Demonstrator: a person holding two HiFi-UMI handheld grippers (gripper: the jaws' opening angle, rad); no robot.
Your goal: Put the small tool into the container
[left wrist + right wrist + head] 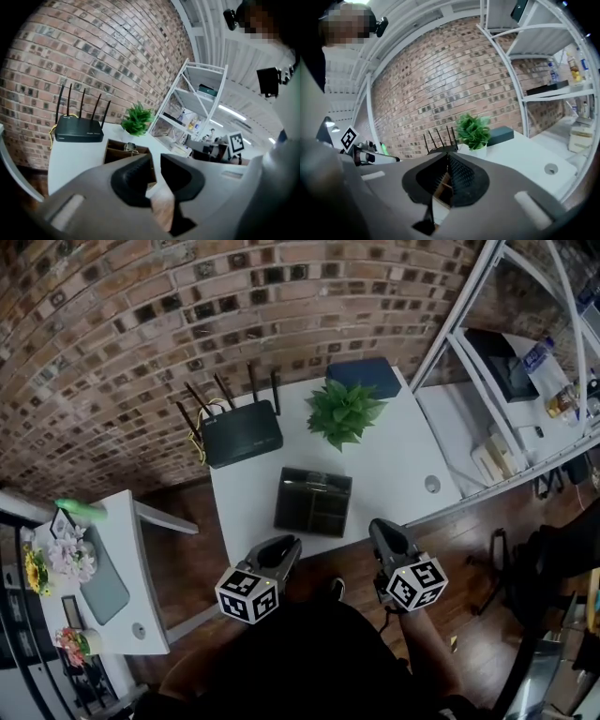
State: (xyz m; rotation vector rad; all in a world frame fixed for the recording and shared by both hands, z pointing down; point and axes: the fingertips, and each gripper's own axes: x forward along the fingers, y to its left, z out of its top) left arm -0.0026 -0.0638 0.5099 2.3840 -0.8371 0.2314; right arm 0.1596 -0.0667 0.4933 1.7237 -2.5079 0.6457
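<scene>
**Fingers clear of the counter, tool in the container**

Fingers [133,178] of the left gripper [156,161]: two, standing a narrow slit apart, only counter and floor showing through the gap. Right gripper [448,157]: its two ribbed fingers pressed together tip to tip, empty. Both grippers are held side by side just off the front edge of the white counter [394,460], over the wood floor [197,568], each with one marker cube at its rear.

Ahead of them, near the front edge:
- one dark container [314,529], open-topped, split into compartments
- one small tool [130,146], a small metallic piece peeking over the container's near wall in the left gripper view; the head view shows it too small to pick out

Behind the container, along the brick wall [141,324]:
- one black router [241,433] with four upright antennas, to the left
- one green plant [343,412], middle
- one dark blue box [364,377], just behind the plant

One round cable hole [432,485] sits toward the counter's right edge. One white shelving rack [466,423] stands to the right. One lower side counter [122,549] stands to the left, carrying three small bunches of flowers [70,554].
</scene>
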